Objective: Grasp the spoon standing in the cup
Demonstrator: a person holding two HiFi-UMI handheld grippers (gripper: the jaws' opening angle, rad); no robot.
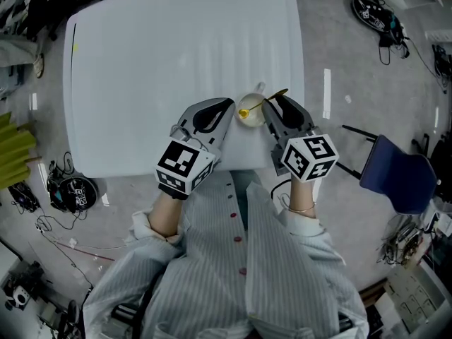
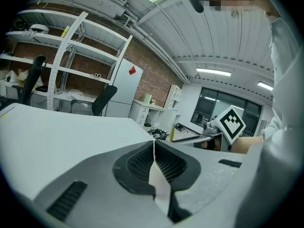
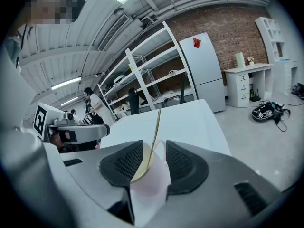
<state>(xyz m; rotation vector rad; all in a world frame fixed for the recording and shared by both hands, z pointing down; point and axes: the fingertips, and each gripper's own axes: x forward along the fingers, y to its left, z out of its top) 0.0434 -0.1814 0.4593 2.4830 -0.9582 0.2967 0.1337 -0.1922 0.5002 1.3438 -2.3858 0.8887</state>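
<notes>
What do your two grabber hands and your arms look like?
The left gripper and right gripper are pale grey shells with black ribbed pads. Each carries a white cube printed with black square markers. The sleeves are light with thin stripes.

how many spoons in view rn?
1. The thin golden metal spoon stands in the small white cup near the white table's front edge, between the open jaws of the right claw. No others visible; none seems hidden.

hand-held grippers (image 1: 223, 106) (image 1: 277, 101): 2 | cup (image 1: 248, 111): 1 | spoon (image 1: 274, 95): 1 | table (image 1: 176, 48): 1 | blue chair (image 1: 395, 175): 1
</notes>
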